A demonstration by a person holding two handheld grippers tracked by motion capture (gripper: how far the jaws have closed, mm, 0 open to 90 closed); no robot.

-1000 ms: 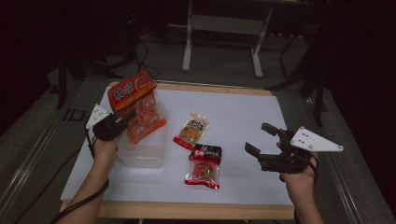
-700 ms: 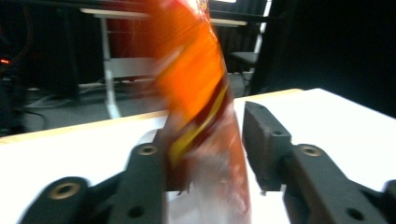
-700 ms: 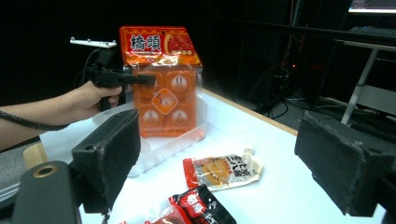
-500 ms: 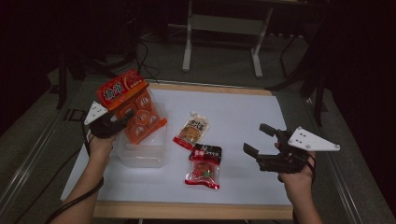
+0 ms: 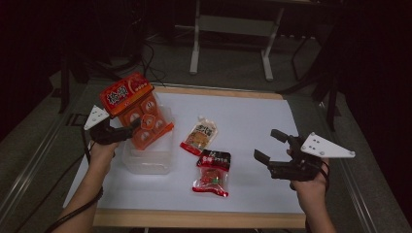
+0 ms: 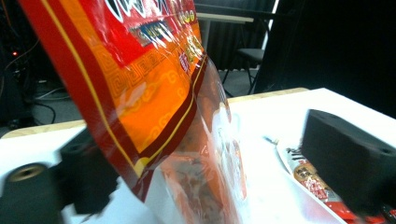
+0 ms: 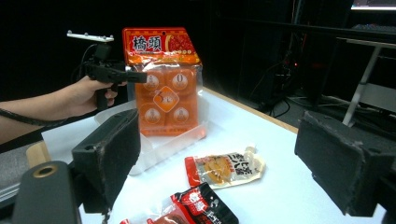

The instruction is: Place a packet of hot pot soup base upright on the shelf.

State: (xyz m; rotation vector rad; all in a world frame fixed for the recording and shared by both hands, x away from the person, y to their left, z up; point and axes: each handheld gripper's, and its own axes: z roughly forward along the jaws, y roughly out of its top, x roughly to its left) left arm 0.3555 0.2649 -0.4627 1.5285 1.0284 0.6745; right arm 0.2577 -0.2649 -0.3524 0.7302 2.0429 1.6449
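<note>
Now the left hand-held gripper [image 5: 127,132], jaws just spreading, releases the orange snack bag [image 5: 133,112] upright into the clear tub [image 5: 148,160]; the right hand-held gripper [image 5: 272,148] waits open.

The counter [image 5: 252,116] is covered by a white sheet edged in wood. Directly on it are seen a clear plastic container [image 5: 148,158], a yellow snack pouch [image 5: 199,136] and, nearer, a red-and-black packet [image 5: 212,172].
</note>
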